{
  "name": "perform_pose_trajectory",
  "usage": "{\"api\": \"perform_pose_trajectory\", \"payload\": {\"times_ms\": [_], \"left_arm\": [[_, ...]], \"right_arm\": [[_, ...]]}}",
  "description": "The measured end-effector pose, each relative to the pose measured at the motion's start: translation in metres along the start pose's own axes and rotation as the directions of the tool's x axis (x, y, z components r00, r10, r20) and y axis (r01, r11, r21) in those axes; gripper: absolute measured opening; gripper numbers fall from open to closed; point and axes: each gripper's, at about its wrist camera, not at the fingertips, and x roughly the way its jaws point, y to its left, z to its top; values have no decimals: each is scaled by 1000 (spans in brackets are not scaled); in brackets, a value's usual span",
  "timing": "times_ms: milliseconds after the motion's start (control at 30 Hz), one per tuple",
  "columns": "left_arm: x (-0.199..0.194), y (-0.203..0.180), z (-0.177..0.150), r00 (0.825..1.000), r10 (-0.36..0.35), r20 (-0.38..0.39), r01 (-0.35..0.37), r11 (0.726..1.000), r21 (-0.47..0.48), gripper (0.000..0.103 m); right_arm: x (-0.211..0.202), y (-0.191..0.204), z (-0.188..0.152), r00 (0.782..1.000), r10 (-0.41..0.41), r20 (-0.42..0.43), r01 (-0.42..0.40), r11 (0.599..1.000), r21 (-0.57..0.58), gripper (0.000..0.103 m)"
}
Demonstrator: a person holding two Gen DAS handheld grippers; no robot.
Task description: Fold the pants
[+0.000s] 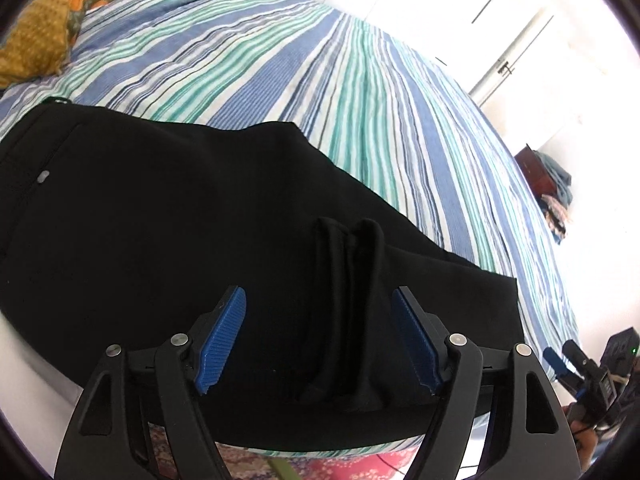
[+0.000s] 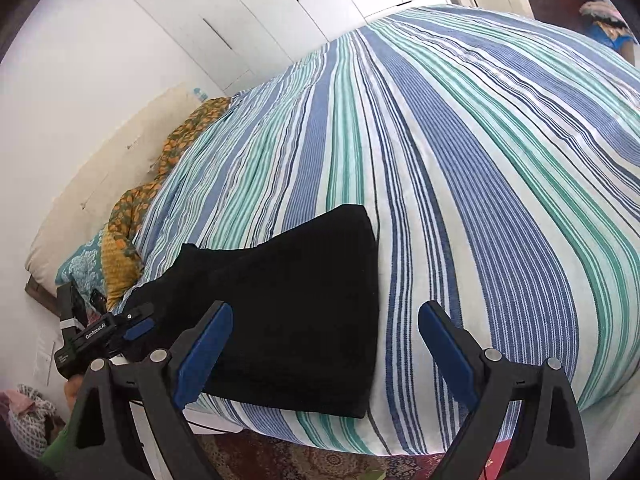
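Left gripper (image 1: 320, 312): jaws spread wide, ribbed blue pads (image 1: 222, 344) clear of the cloth on both sides. Between them, untouched, a bunched ridge of black fabric (image 1: 352, 280) standing up in soft vertical pleats. Ridge belongs to the black pants (image 1: 160, 220), matte and smooth, lying folded on the bed near its front edge, reaching to the edge. Small pale button (image 1: 43, 176) visible on the pants at far left, beside a seam line.

Right gripper (image 2: 326, 320): jaws likewise wide apart, nothing between the pads but bedspread and the right edge of the pants (image 2: 300, 300). Left pad (image 2: 204, 348) over the black cloth, right pad (image 2: 446, 348) over the stripes; contact with either not apparent.

Lettering "GenRobot.AI" legible in white on the body of the left gripper (image 2: 138, 327), seen at lower left in the right wrist view.

Bedspread (image 2: 460, 160): woven cotton look, lengthwise stripes in blue, teal, navy and white, slightly rumpled. Orange floral cloth (image 2: 176, 148) and a mustard patterned piece (image 1: 36, 36) bunched at the head end, against a cream headboard cushion (image 2: 108, 184). White flat-panel wardrobe doors (image 2: 248, 12) behind. Patterned red rug (image 2: 320, 460) below the bed edge.
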Motion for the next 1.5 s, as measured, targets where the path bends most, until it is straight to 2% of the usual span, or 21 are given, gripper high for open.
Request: {"api": "perform_pose_trajectory", "payload": {"times_ms": [333,1233,1400,1500], "left_arm": [[0,10,2,998,61,15,-60,998,-31,77],[-6,19,5,994,100,44,-96,993,-75,77],[-10,31,6,992,120,50,-114,988,-108,77],[-22,51,11,993,107,53,-96,980,-172,77]], "right_arm": [[3,1,-3,1000,-20,-9,20,999,-36,94],[3,-8,-4,999,-32,-12,32,999,2,94],[4,-10,-4,999,-29,-15,29,1000,9,94],[5,-11,-3,999,-26,-18,27,1000,15,94]]}}
